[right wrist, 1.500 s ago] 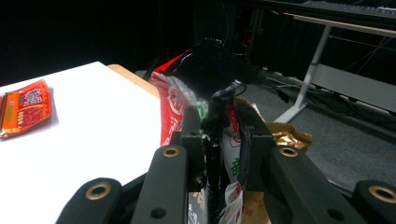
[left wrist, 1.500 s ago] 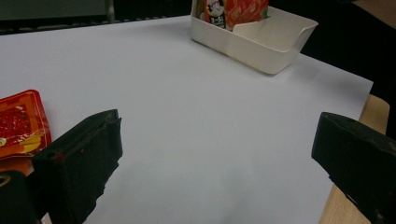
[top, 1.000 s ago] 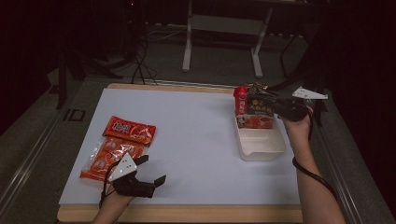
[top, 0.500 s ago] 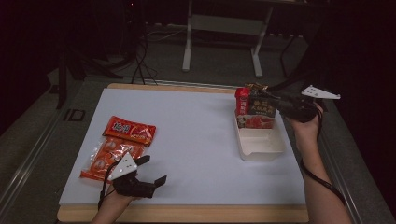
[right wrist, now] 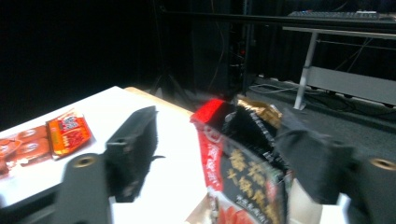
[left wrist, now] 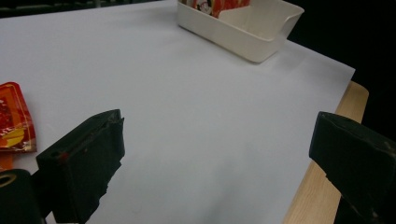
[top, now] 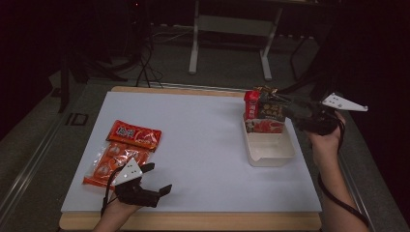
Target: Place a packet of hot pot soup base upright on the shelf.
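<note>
Near the table's right edge, my right gripper has just been opening, releasing the dark snack bag upright in the white bin; two red packets wait near the left edge, by my open left gripper.

The dark snack packet with gold lettering and a red edge is standing upright at the far end of the white tub on my right. Two orange-red packets are lying flat near my left.
</note>
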Available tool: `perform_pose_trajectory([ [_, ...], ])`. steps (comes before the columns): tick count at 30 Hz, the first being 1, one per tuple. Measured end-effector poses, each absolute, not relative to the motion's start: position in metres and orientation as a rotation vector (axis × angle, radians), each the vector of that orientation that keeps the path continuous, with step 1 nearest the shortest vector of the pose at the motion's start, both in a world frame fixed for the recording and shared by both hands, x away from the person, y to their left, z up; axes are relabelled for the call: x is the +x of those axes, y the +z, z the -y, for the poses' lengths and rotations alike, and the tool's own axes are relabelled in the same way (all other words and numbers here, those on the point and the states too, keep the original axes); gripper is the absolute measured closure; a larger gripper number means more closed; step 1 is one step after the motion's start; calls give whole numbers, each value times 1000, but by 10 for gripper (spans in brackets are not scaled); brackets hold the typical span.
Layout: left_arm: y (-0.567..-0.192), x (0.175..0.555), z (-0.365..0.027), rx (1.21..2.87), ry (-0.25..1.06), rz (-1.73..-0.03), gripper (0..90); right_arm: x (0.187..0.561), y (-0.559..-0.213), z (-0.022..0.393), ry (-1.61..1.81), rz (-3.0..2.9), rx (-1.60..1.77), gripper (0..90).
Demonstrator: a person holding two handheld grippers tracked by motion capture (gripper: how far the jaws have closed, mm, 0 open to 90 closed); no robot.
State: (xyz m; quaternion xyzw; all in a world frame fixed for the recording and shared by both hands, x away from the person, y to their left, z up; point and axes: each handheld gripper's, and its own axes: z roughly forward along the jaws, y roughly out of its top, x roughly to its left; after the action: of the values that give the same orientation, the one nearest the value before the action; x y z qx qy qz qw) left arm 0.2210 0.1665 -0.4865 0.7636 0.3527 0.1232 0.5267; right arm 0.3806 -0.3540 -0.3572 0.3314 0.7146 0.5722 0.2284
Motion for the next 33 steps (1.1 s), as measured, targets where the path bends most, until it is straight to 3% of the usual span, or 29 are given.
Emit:
perform_pose_trajectory([
  [4, -485, 221, -173, 1819, 303, -866, 41, 364, -365, 348, 1606, -1953, 915, 144],
  [9, -484, 222, -184, 1809, 324, -898, 70, 343, -379, 337, 1616, -1976, 910, 134],
  [16, -483, 219, -203, 1793, 396, -933, 225, 309, -392, 319, 1666, -2057, 811, 137],
  [19, -482, 218, -212, 1789, 447, -971, 343, 300, -397, 313, 1667, -2088, 785, 137],
  [27, -482, 217, -240, 1768, 546, -1073, 513, 290, -411, 308, 1727, -2116, 721, 171],
  [33, -487, 218, -264, 1772, 611, -1193, 713, 285, -418, 306, 1735, -2151, 744, 162],
])
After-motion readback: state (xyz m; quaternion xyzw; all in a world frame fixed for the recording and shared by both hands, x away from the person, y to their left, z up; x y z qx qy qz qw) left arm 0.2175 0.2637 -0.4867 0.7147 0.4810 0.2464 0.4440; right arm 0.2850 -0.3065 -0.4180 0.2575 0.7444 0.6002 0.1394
